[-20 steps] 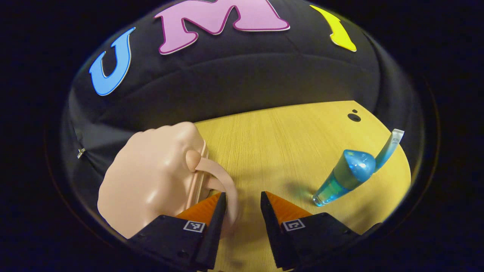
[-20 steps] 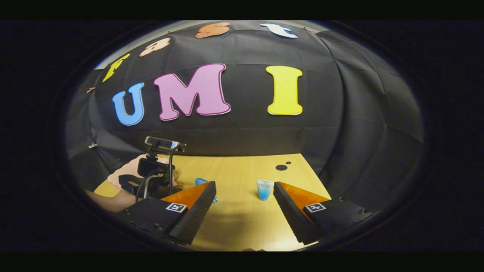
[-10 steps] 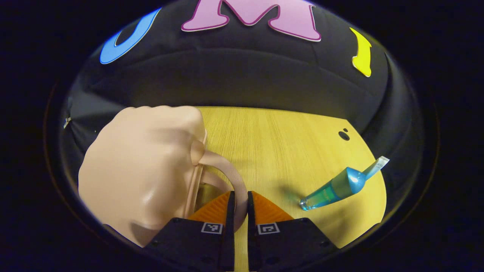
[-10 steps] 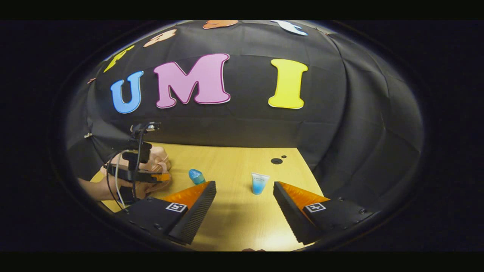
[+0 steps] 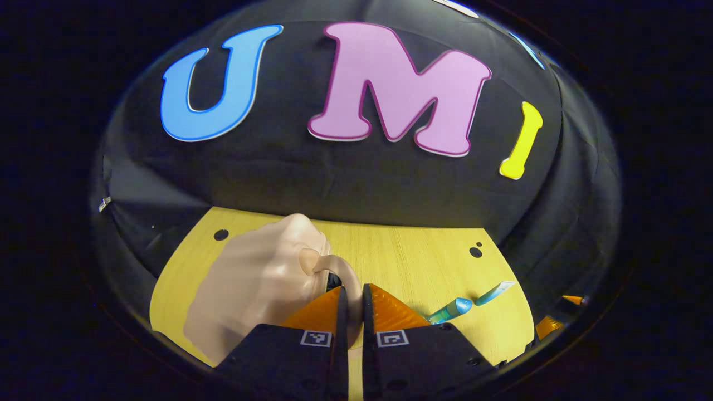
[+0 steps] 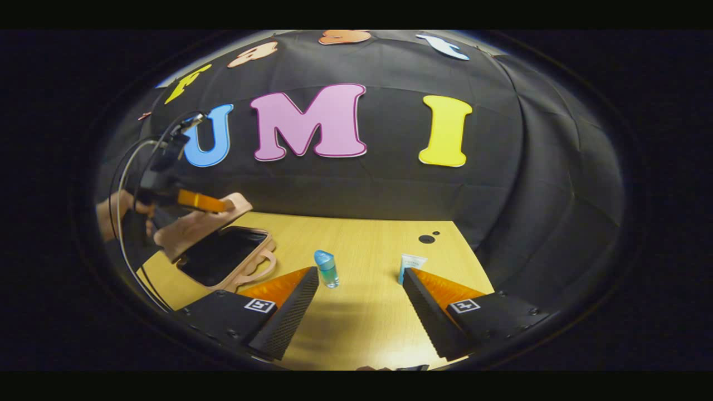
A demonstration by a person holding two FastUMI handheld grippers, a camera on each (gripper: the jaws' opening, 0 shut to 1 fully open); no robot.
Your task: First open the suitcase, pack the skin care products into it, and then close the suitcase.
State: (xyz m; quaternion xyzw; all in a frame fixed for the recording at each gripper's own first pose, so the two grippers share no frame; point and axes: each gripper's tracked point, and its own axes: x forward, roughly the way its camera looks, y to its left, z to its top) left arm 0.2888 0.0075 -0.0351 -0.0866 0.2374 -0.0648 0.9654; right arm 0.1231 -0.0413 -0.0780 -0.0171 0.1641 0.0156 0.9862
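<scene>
Pink case: the small pink suitcase [image 6: 223,250] sits at the left of the wooden surface [image 6: 367,323]. Its lid [image 6: 203,223] is lifted partway, and the dark inside shows.
Lid handle: the pink handle [image 5: 348,278] on the lid is a thin loop, easy to pinch. That looks like why it is used to lift the lid.
Left claw: the left claw [image 5: 355,303] has its two fingers pressed together on that handle, pinching it. In the right gripper view it [image 6: 220,205] is held up high above the case, so the lid tips up with it.
Right claw: the right claw [image 6: 361,278] is spread wide and holds nothing. It hangs low over the surface, near the two products, maybe ready to pick one.
Blue bottle: the blue bottle [image 6: 326,268] stands upright in the middle of the surface, well apart from the case.
Blue tube: the white and blue tube [image 6: 409,264] stands on its cap just beside one finger of the right claw.
Step now: I think the opening step is partly done. No product is packed yet.
Watch out: the lid could drop shut if the pinch slips.
</scene>
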